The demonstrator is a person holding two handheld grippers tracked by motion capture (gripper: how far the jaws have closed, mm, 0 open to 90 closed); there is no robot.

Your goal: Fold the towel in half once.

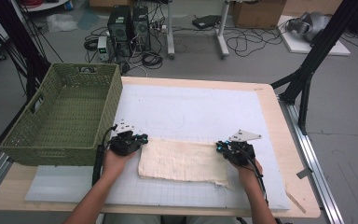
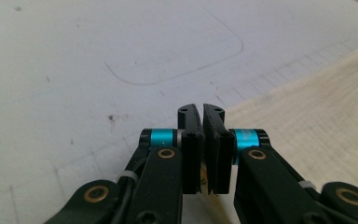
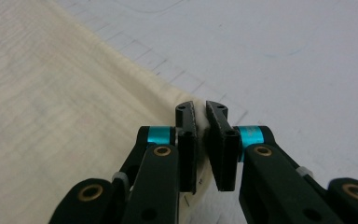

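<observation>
Left claw (image 1: 142, 138) and right claw (image 1: 220, 146) each pinch a far corner of the cloth (image 1: 182, 161).

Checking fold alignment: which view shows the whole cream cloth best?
High view: the cream rectangular woven cloth lies flat on the white gridded mat, all edges visible. The left claw view and right claw view each show one corner area.

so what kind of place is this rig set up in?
Probably a lab or workshop for recording manipulation data: desktop computers and loose cables on the bare floor, cardboard boxes behind, and a gridded mat on the table.
</observation>
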